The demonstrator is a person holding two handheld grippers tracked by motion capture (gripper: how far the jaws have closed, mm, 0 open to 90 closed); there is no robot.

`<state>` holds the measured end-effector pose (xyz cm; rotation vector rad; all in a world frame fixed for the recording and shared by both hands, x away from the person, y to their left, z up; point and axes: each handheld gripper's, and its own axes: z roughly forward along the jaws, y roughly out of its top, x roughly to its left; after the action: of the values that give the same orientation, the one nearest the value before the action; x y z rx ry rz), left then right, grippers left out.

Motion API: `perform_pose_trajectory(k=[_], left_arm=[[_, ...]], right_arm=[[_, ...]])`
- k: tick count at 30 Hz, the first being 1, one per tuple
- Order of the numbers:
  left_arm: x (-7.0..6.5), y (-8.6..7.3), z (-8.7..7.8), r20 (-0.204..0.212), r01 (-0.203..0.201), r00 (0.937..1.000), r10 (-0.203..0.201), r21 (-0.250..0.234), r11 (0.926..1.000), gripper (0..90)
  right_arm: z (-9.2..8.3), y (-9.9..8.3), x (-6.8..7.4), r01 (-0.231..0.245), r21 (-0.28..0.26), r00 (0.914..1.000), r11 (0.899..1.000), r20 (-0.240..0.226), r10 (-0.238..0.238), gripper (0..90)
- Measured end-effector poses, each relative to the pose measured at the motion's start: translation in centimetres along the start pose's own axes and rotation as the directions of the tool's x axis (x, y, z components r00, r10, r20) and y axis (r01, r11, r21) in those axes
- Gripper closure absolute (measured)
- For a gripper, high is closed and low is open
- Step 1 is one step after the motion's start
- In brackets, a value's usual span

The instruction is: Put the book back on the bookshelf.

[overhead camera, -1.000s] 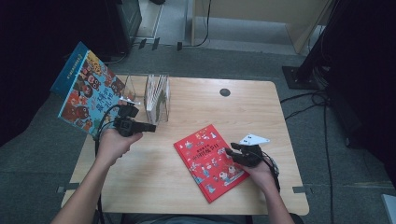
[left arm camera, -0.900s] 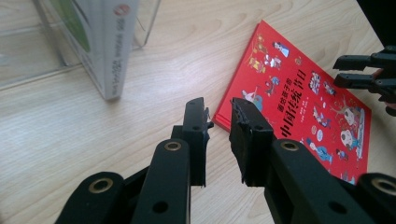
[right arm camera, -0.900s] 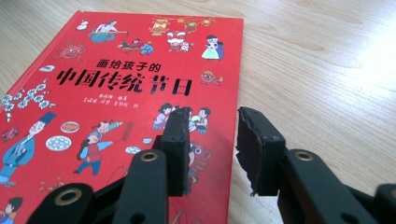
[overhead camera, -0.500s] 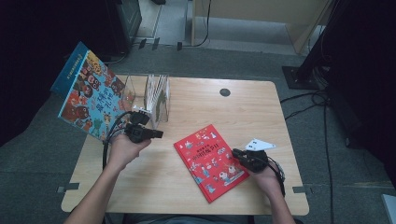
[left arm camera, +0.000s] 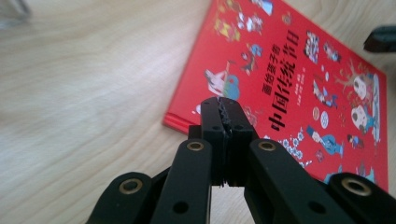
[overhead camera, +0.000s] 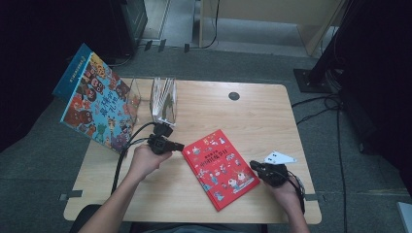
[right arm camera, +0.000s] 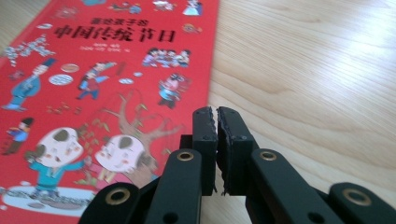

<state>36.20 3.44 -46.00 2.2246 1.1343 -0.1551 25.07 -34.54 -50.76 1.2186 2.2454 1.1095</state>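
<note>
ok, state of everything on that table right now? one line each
red book: closed, lying flat on the table, cover up, between the two grippers.
blue book: closed, leaning tilted off the table's left edge.
clear rack: upright at the table's back, no book in it that I can tell.
left gripper: jaws shut on nothing, tips at the red book's corner.
right gripper: jaws shut on nothing, at the red book's edge.
</note>
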Motion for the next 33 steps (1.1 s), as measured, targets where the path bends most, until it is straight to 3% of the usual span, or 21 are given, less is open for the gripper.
perform_pose_trajectory(k=[7,14,16,21,26,33], left_arm=[[0.1,0.1,1.3,0.0,-0.002,1.0,0.002,0.016,0.9999,90.0],[0.9,-0.5,1.3,0.003,0.047,0.9989,-0.047,0.002,0.9989,90.0],[1.2,-1.0,1.3,-0.006,0.058,0.9983,-0.058,0.003,0.9983,90.0],[1.5,-2.1,1.0,-0.014,0.08,0.9967,-0.08,-0.008,0.9967,90.0],[1.1,-3.1,0.9,-0.011,0.085,0.9963,-0.085,-0.009,0.9963,90.0],[-0.1,-4.4,2.0,0.004,0.076,0.9971,-0.076,0.011,0.9971,89.9]], right_arm=[[0.1,-0.5,-0.5,-0.017,0.016,0.9997,1.0,0.017,0.017,85.6],[1.3,-0.4,-0.2,-0.001,0.06,1.0,0.998,0.009,0.0,88.5],[1.4,-0.3,-0.1,-0.012,0.059,0.9999,0.998,-0.004,0.012,89.3],[2.4,0.3,0.7,0.022,0.053,0.9986,0.998,-0.05,-0.019,87.7],[3.4,1.1,1.2,0.039,0.055,0.9966,0.998,-0.075,-0.035,87.6],[4.3,1.7,1.8,0.041,0.049,0.9951,0.998,-0.092,-0.036,86.6]])
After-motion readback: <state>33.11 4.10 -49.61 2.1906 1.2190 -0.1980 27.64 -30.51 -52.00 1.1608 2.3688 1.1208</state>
